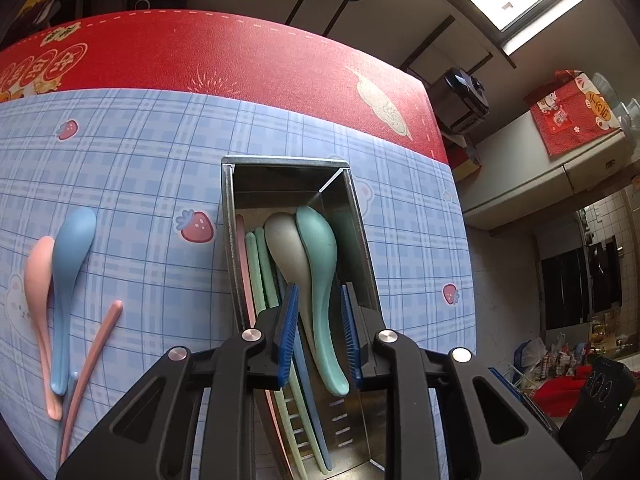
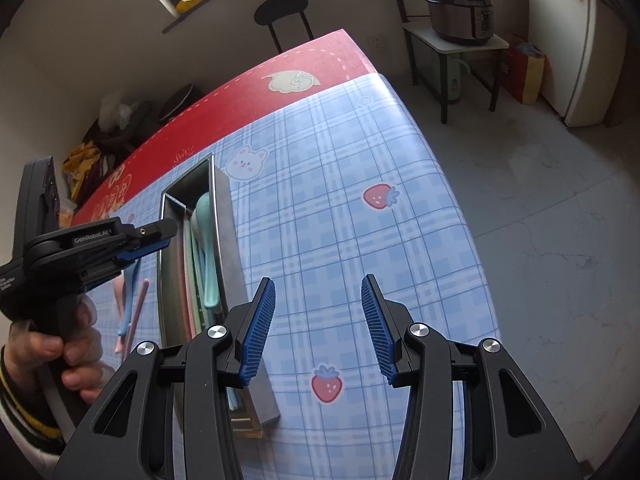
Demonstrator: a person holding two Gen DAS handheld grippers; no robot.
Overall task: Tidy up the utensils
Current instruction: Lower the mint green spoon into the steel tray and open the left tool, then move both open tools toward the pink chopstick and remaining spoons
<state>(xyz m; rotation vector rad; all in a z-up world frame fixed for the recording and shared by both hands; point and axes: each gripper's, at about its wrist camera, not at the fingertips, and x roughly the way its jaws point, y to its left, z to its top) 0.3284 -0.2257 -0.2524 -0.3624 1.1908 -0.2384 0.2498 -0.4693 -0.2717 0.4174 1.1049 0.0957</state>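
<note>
The left claw (image 1: 318,312) hangs over the open metal box (image 1: 244,184), its blue pads a little apart on either side of the teal spoon (image 1: 320,248)'s handle, with a gap showing on both sides, so the spoon lies loose rather than gripped. That spoon rests in the box beside a grey spoon (image 1: 284,248), with green and pink chopsticks (image 1: 256,264) along the box's wall at 9 o'clock of them. Out at 9 o'clock from the box, on the checked blue cloth of the desk (image 1: 160,152), lie a blue spoon (image 1: 70,264), a pink spoon (image 1: 38,280) touching it, and a pink chopstick (image 1: 96,352) just beside.

The right claw (image 2: 318,328) stands half wide with nothing between its pads, above bare cloth at 3 o'clock of the box (image 2: 224,216). At 9 o'clock in the right wrist view a hand (image 2: 60,344) grips the left claw's handle.
</note>
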